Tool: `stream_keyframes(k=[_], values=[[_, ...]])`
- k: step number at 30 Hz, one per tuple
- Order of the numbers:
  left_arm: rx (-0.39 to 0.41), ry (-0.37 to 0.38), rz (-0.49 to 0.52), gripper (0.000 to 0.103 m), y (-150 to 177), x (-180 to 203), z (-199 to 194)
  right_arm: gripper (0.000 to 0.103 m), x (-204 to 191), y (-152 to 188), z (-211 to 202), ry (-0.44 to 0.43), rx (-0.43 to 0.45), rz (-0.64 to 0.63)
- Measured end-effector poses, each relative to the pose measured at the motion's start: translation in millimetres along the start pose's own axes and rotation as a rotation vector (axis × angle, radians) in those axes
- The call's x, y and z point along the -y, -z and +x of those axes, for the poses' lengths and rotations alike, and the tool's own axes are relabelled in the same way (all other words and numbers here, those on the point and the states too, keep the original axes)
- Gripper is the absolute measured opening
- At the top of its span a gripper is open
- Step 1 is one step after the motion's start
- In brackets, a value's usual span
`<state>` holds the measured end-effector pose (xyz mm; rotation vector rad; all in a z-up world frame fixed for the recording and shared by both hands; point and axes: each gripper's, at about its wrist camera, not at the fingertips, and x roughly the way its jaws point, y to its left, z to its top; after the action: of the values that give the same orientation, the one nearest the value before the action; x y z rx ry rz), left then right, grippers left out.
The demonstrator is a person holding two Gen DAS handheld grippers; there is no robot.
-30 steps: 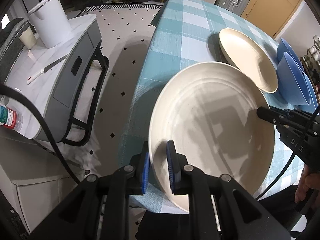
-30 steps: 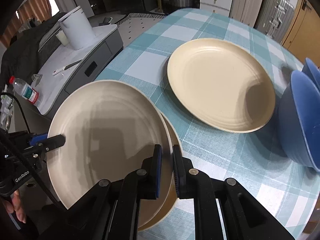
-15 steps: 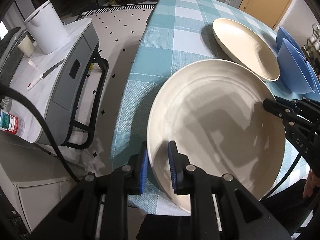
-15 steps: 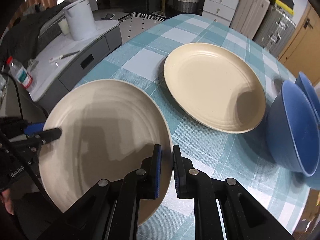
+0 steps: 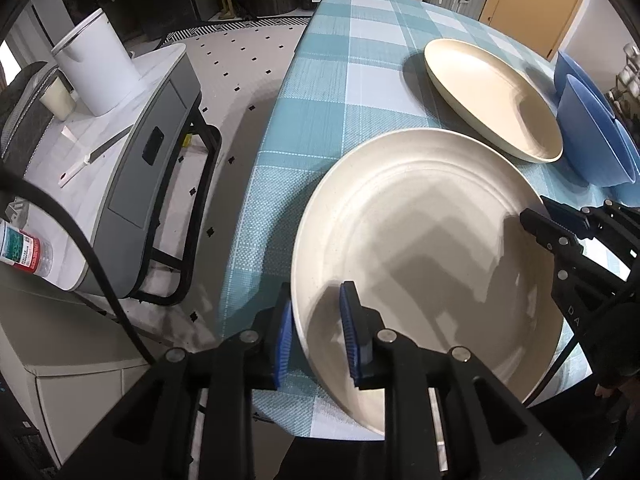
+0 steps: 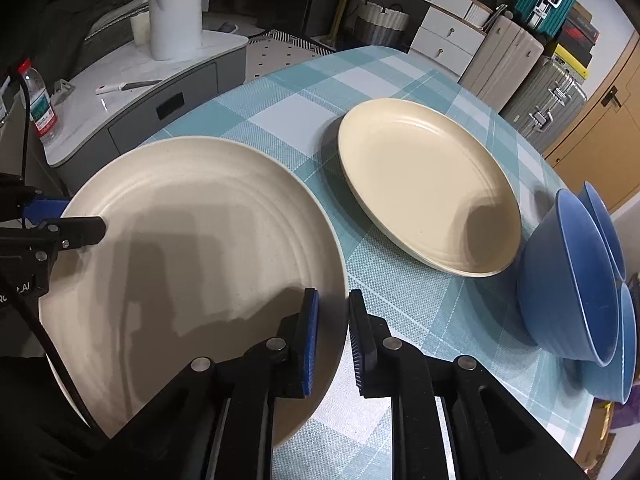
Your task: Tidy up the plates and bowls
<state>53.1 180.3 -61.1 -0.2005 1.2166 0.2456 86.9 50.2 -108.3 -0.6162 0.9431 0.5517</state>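
Note:
A large cream plate (image 5: pixel 420 248) (image 6: pixel 192 240) lies flat at the near edge of the checked table (image 5: pixel 340 92). My left gripper (image 5: pixel 316 340) straddles its near-left rim. The jaws are opening and the pads stand slightly off the rim. My right gripper (image 6: pixel 334 332) straddles the opposite rim, also opening, with the rim loose between its pads. Each gripper shows in the other's view: the right gripper (image 5: pixel 534 212) and the left gripper (image 6: pixel 76 216). A second cream plate (image 5: pixel 496 96) (image 6: pixel 428 184) sits farther back. Blue bowls (image 5: pixel 592 136) (image 6: pixel 572 280) lean together beside it.
Left of the table, across a strip of tiled floor, stands a grey side cabinet (image 5: pixel 132 184). It carries a white kettle (image 5: pixel 100 80), a cup, a knife (image 5: pixel 100 152) and a water bottle (image 5: pixel 24 248). Suitcases (image 6: pixel 540 80) and drawers line the far wall.
The near plate has come down flat and now covers another cream plate that showed under it a second ago. Both grippers' jaws have widened a little around its rim.

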Motion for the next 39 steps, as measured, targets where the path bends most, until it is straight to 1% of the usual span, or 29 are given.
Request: stream_keyframes(k=[3, 4, 5, 7, 15, 20, 23, 24, 27, 30, 32, 33, 35, 36, 37, 38, 39], values=[[0.0, 0.014, -0.013, 0.024, 0.9, -2.3, 1.1, 0.015, -0.3, 1.3, -1.8, 0.001, 0.015, -0.005], [0.0, 0.017, -0.017, 0.029, 1.4, -3.0, 1.7, 0.015, -0.1, 1.6, -2.9, 0.001, 0.022, -0.005], [-0.002, 0.024, -0.02, 0.038, 1.6, -3.7, 2.8, 0.015, 0.3, 1.8, -5.3, 0.0, 0.038, -0.008], [-0.004, 0.035, -0.034, 0.044, 2.9, -6.1, 4.5, 0.015, -0.8, 2.2, -8.8, 0.003, 0.055, -0.016], [-0.003, 0.015, -0.02, 0.044, 3.9, -2.3, 5.6, 0.019, 1.5, 1.8, -23.0, -0.011, 0.108, -0.005], [-0.012, 0.021, -0.027, 0.044, 3.1, -5.9, 3.4, 0.031, 5.3, 2.1, -40.1, -0.024, 0.158, 0.011], [0.014, 0.038, -0.053, 0.044, 2.0, -11.6, -5.8, 0.044, 7.6, 3.7, -53.1, -0.029, 0.193, 0.019], [0.023, 0.045, -0.062, 0.044, 1.5, -13.2, -9.8, 0.045, 9.1, 4.7, -57.9, -0.034, 0.209, 0.021], [0.067, 0.067, -0.082, 0.044, 0.2, -14.3, -26.1, 0.046, 14.4, 6.3, -69.3, -0.053, 0.235, 0.034], [0.143, 0.07, -0.068, 0.044, 0.1, -4.5, -48.6, 0.049, 23.8, 8.7, -80.3, -0.084, 0.26, 0.076], [0.187, 0.062, -0.051, 0.047, 0.2, 3.1, -60.2, 0.06, 31.5, 12.8, -88.8, -0.104, 0.28, 0.113], [0.221, 0.057, -0.042, 0.049, 1.7, 10.3, -68.2, 0.064, 36.7, 16.1, -94.2, -0.115, 0.296, 0.135], [0.266, 0.068, -0.028, 0.056, 3.2, 19.5, -78.4, 0.078, 45.5, 22.3, -102.7, -0.123, 0.326, 0.164], [0.3, 0.08, -0.01, 0.057, 4.9, 28.6, -85.7, 0.08, 51.4, 26.3, -107.4, -0.119, 0.342, 0.181], [0.325, 0.082, 0.004, 0.062, 6.7, 36.2, -90.9, 0.082, 57.1, 30.7, -111.9, -0.116, 0.358, 0.197], [0.344, 0.085, 0.014, 0.072, 7.4, 40.9, -94.9, 0.083, 64.0, 36.1, -116.9, -0.121, 0.374, 0.215], [0.377, 0.089, 0.025, 0.079, 9.7, 48.6, -100.7, 0.083, 68.4, 39.8, -120.3, -0.124, 0.381, 0.225]])
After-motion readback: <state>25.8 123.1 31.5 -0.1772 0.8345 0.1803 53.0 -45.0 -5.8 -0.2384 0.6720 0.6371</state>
